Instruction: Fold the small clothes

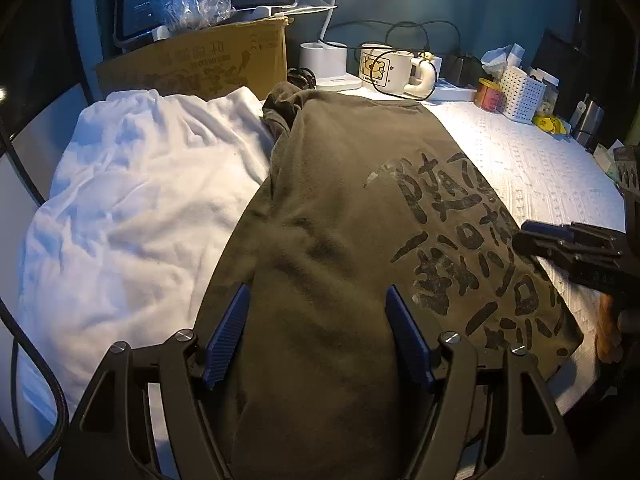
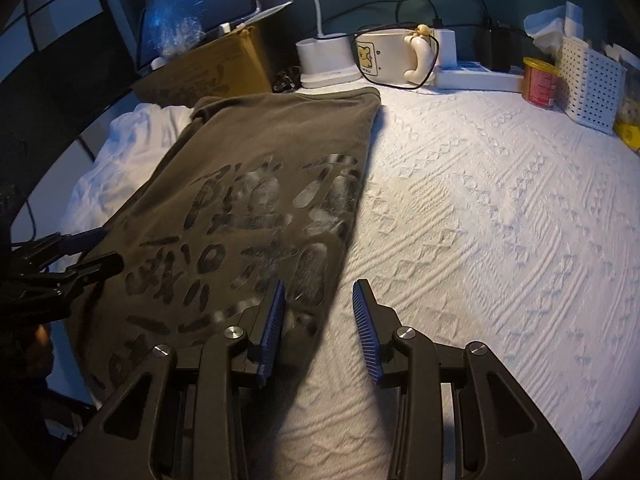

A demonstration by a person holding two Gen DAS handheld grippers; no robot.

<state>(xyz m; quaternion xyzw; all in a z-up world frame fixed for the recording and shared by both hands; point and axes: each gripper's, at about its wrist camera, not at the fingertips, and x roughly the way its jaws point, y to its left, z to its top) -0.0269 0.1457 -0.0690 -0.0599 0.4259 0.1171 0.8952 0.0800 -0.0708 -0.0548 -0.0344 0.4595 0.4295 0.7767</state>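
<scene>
An olive T-shirt (image 1: pixel 332 208) with a black printed graphic lies flat on the white textured cloth (image 2: pixel 500 208) covering the desk, beside a crumpled white garment (image 1: pixel 140 200). The left tool (image 1: pixel 316 320) hovers over the shirt, fingers spread wide and gripping nothing. The right tool (image 2: pixel 318 304) (also spread, empty) straddles the shirt's right edge. A cream mug (image 2: pixel 392 60) stands behind.

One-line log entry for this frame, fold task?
stage: fold pending | olive shirt flat on white cloth | left claw open above shirt | right claw open at shirt's right edge | white garment beside
</scene>
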